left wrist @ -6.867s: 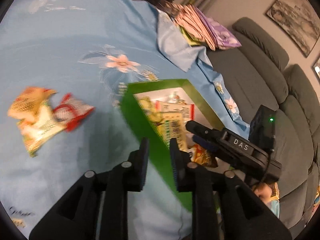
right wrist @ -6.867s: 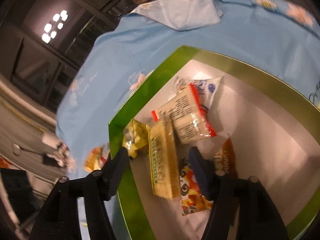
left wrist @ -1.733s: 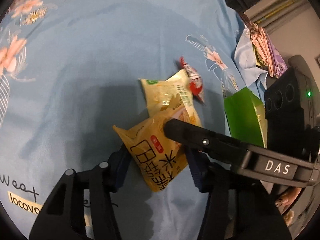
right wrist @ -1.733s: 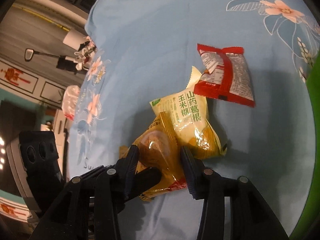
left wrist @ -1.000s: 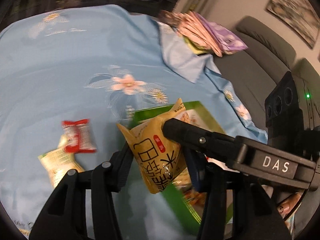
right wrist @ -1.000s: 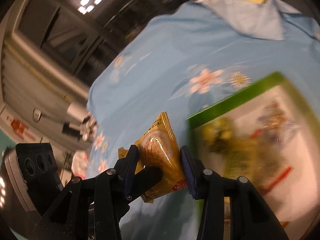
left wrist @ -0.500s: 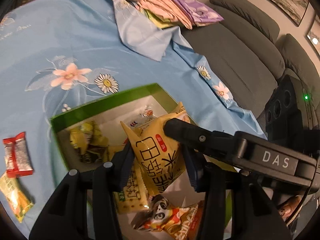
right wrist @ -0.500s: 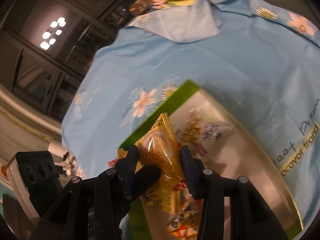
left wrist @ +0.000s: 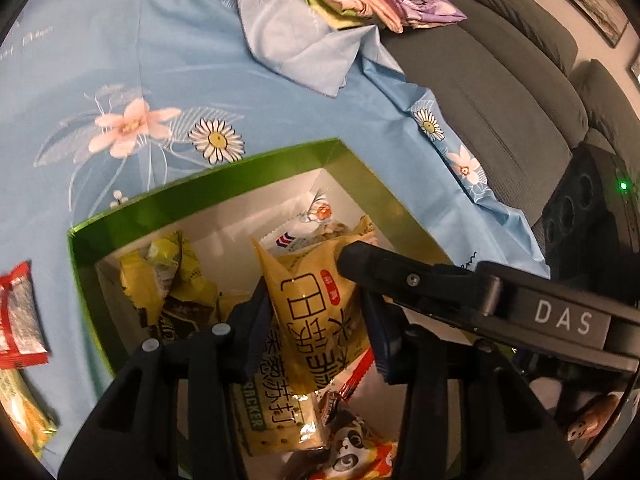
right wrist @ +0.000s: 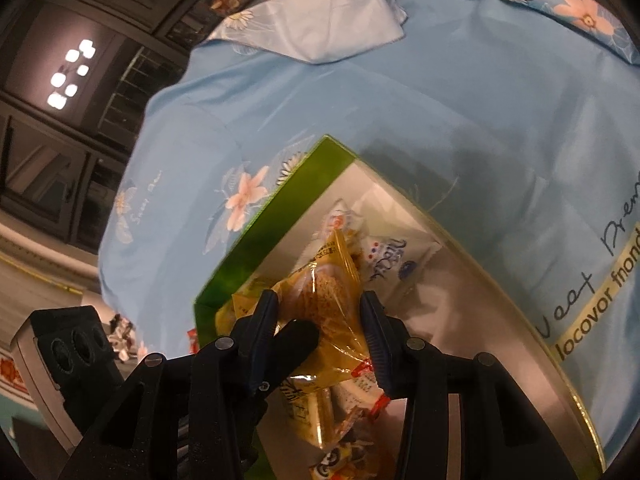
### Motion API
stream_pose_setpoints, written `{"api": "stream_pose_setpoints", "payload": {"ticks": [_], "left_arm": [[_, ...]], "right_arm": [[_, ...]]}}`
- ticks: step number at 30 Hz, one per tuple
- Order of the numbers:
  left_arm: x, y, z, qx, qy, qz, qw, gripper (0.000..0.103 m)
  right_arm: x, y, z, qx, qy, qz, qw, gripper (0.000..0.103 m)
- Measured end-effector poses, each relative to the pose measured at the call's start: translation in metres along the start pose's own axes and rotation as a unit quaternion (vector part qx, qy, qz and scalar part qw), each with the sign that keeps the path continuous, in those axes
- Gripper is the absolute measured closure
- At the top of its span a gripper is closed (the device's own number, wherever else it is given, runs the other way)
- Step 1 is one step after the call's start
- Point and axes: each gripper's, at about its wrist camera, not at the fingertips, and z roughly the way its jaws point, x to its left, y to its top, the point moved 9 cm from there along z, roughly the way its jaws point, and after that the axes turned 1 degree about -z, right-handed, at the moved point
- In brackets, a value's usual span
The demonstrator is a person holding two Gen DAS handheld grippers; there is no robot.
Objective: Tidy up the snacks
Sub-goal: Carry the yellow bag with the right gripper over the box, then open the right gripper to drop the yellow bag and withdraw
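Over the box: yellow snack packet (left wrist: pixel 316 304) is held by both grippers above the green box (left wrist: pixel 200 184), so it can be dropped among the snacks.
Left gripper (left wrist: pixel 320 316): closing lately, clamped on packet.
Right gripper (right wrist: pixel 320 316): clamped on same packet.
Outside: red packet (left wrist: pixel 20 320) lies on the blue cloth (left wrist: pixel 120 60).

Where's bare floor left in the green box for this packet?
Right wrist view: bare white floor along the green box's right wall, beside the white packet. Left half is crowded: yellow-green packets, cracker pack, panda packet.

You can't see the bottom of the yellow bag (left wrist: pixel 316 312); it hides snacks under it. The red packet (left wrist: pixel 18 320) is cut off at the picture's edge.
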Motion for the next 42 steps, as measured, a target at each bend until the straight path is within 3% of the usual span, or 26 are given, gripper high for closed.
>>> {"api": "stream_pose_setpoints", "payload": {"ticks": [23,30,35,42], "left_arm": [[0.006,-0.003,-0.002,-0.001,-0.005,-0.019,0.9998,0.054],[0.007,0.003,-0.036,-0.048,-0.009,-0.025,0.9985,0.034],[0.018,0.001,-0.068,-0.079,-0.005,-0.036,0.9962,0.021],[0.053,-0.017,-0.105,-0.095,0.015,-0.075,0.9926,0.020]], "right_arm": [[-0.004,0.002,0.000,-0.016,-0.054,-0.009,0.998,0.055],[0.013,0.008,-0.019,-0.064,-0.049,-0.046,0.996,0.034],[0.028,0.009,-0.030,-0.092,-0.040,-0.072,0.992,0.028],[0.058,0.004,-0.034,-0.107,-0.013,-0.114,0.988,0.021]]}}
